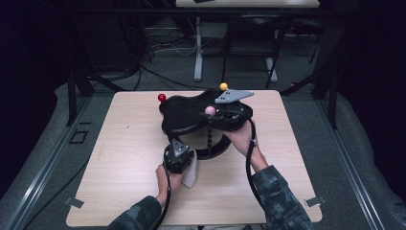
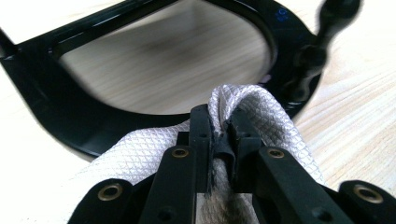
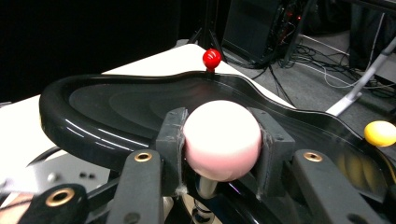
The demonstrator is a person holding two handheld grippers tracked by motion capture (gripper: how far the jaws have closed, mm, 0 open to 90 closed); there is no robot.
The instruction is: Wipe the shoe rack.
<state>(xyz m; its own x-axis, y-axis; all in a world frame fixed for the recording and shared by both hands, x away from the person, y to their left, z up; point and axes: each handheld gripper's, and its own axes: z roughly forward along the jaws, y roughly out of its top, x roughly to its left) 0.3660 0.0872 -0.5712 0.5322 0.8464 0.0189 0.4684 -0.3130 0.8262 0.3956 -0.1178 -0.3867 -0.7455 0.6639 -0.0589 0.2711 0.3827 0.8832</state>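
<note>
On the pale wooden bench (image 1: 124, 158) stands a glossy black stand made of a wavy-edged upper tray (image 1: 184, 112) and a lower ring-shaped base (image 1: 215, 149), joined by a beaded black post (image 1: 209, 136). The right claw (image 1: 213, 112) is clenched on the pink ball knob (image 1: 210, 110) that tops that post, at the near edge of the upper tray; in the right gripper view the pink ball knob (image 3: 222, 139) sits squeezed between the two jaws, touching both pads. A red ball knob (image 1: 162, 97) stands at the far left rim of the tray and a yellow ball knob (image 1: 223, 86) at its far right rim. The left claw (image 1: 184, 154) is clamped on a fold of white waffle-weave cloth (image 1: 190, 172), just beside the near-left edge of the ring base; in the left gripper view the cloth (image 2: 261, 116) bunches up between the closed jaws and lies against the black rim (image 2: 70, 116), with bench wood visible through the ring's opening.
</note>
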